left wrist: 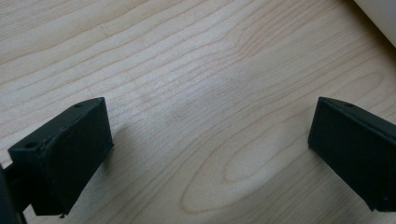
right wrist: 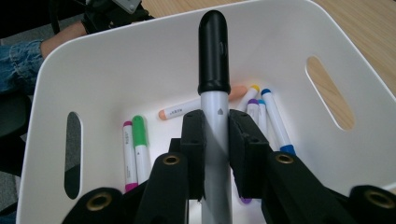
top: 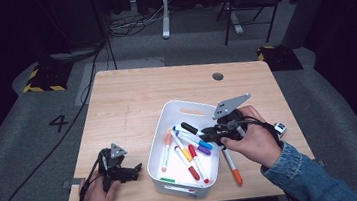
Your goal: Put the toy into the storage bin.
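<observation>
Right gripper [right wrist: 215,140] jaws clamp the black-capped marker [right wrist: 215,60], its length pointing into the bin [right wrist: 280,28]; left gripper [left wrist: 205,154] jaws gape over desk [left wrist: 187,60].

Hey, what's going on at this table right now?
A person is putting markers into a white bin on a wooden table. The right gripper is shut on a black-capped marker and holds it over the bin, which already has several coloured markers in it. One orange-tipped marker lies on the table beside the bin, by the right hand. The left gripper rests open over bare wood left of the bin, holding nothing.
</observation>
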Demonstrator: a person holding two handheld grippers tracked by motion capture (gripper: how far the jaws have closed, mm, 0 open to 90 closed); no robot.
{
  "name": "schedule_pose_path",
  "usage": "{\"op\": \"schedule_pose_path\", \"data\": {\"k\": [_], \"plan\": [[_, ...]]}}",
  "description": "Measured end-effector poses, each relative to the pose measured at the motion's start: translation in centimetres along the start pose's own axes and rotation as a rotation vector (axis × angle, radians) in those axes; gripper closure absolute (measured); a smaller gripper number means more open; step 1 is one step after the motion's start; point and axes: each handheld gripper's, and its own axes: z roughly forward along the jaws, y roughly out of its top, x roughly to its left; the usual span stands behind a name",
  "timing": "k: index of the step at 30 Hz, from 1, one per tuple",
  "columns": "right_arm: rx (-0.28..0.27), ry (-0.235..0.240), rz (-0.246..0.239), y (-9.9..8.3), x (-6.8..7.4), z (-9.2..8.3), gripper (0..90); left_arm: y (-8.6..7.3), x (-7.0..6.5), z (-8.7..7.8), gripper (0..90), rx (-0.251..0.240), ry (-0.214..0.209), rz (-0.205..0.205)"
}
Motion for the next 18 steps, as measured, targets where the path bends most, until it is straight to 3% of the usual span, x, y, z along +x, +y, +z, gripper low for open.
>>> {"op": "schedule_pose_path", "data": {"k": [12, 18], "plan": [[0.006, 0.039, -0.008, 0.6, 0.6, 2.1, 77.0, 0.0, 0.0, 0.0, 0.0, 0.000, -0.003, 0.000], [0.051, 0.047, -0.024, 0.2, 0.9, 3.0, 77.0, 0.0, 0.0, 0.0, 0.0, 0.000, -0.002, 0.000]]}}
